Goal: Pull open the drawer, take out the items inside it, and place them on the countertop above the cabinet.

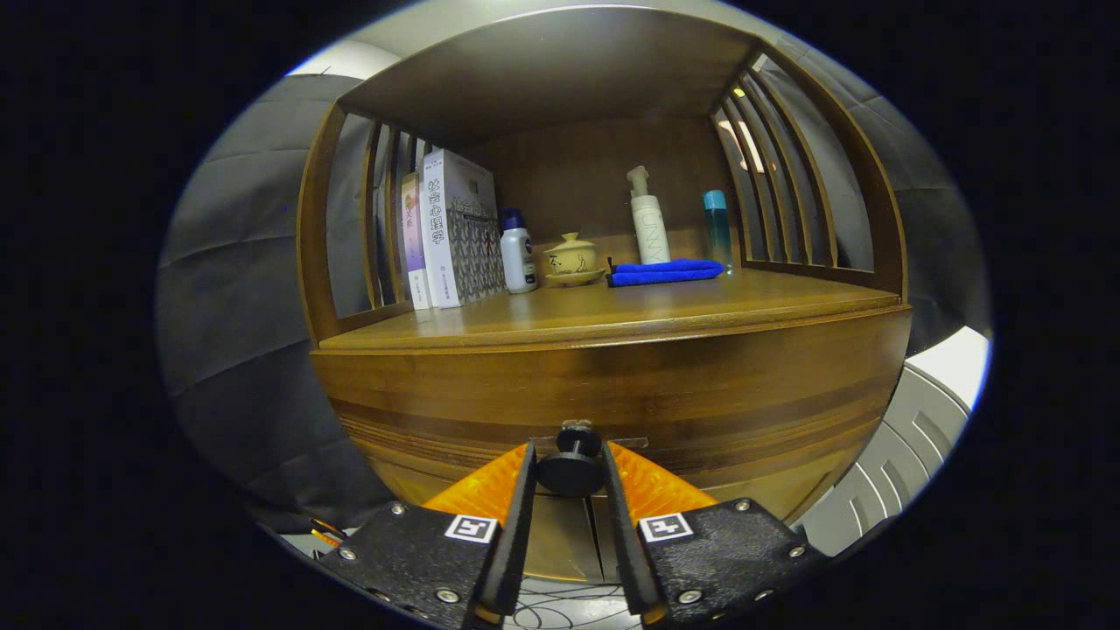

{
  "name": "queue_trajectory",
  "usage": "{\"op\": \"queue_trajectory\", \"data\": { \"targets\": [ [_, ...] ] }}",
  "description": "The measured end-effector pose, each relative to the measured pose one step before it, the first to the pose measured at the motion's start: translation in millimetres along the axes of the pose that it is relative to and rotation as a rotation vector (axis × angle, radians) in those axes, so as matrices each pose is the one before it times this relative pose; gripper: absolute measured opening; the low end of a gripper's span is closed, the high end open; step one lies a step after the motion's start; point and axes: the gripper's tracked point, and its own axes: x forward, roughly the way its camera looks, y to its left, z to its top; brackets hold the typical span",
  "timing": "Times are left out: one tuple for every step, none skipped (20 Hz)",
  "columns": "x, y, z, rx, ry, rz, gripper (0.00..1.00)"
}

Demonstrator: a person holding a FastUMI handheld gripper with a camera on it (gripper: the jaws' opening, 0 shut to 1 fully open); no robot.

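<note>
My gripper [570,468] sits low against the front of a wooden cabinet [612,385], its two fingers closed on the small dark round knob [570,471] of the drawer [612,420]; one finger presses each side of the knob, so the tool is clenched and grasping it; the drawer front looks flush with the cabinet, not pulled out, and what lies inside is hidden from me; above the drawer runs the countertop [656,311], a bare polished wooden surface along its front edge, roofed by a wooden top and fenced with slatted sides left and right; along the back of the countertop stands a row of things; at the back left corner two books [446,232] stand upright against the slats; just beside them, to the right, is a small white bottle [518,254] with a dark blue cap; next comes a pale yellow lidded teacup [571,258] on a saucer, near the middle of the back edge; to its right lies a folded blue cloth [667,272]; just behind the cloth stands a tall white pump bottle [648,223]; towards the back right corner stands a slim clear blue bottle [717,226] with a lighter blue cap.
</note>
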Motion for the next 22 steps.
{"op": "queue_trajectory", "data": {
  "targets": [
    [0.46,-0.74,0.58,-0.00597,-0.00263,-0.00712,0.42],
    [-1.02,0.41,-1.71,0.00637,0.00282,-0.00476,0.39],
    [-1.20,-0.09,0.69,0.01465,0.00210,-0.00311,0.36],
    [-2.42,0.48,-0.09,0.01400,0.00105,-0.00221,0.35],
    [-1.20,-0.01,-0.28,0.00768,0.00057,-0.00027,0.35],
    [-3.09,-0.12,-1.39,0.00161,-0.00061,-0.00007,0.34],
    [-3.53,0.67,-0.84,0.00017,0.00050,-0.00052,0.34],
    [-5.88,0.46,-1.77,0.00309,0.00058,-0.00047,0.34],
    [-5.15,0.59,-0.53,0.00292,0.00326,0.00012,0.34],
    [-4.99,0.53,-1.86,0.00244,0.00030,0.00040,0.34],
    [-5.35,0.56,-1.09,-0.00256,-0.00027,0.00078,0.34],
    [-6.20,1.24,-0.96,-0.00404,-0.00434,0.00015,0.34],
    [-5.78,0.88,-1.32,-0.00934,-0.00568,0.00007,0.34],
    [-5.62,0.63,-1.03,-0.00905,-0.00629,-0.00042,0.34],
    [-7.89,0.75,-2.15,-0.00649,-0.00706,-0.00045,0.34],
    [-6.11,1.34,-0.74,-0.00897,-0.00468,-0.00079,0.34],
    [-5.50,1.08,-2.03,-0.00763,-0.00468,-0.00111,0.34],
    [-7.15,1.12,-2.31,-0.00647,-0.00174,0.00106,0.34],
    [-6.48,0.85,-0.53,-0.00482,-0.00013,0.00312,0.34],
    [-5.91,0.66,-0.71,-0.00345,0.00007,0.00292,0.34],
    [-4.90,0.41,-1.45,-0.00342,-0.00139,0.00402,0.34],
    [-4.89,0.78,-1.57,-0.00916,-0.00019,0.00477,0.34]
  ]
}}
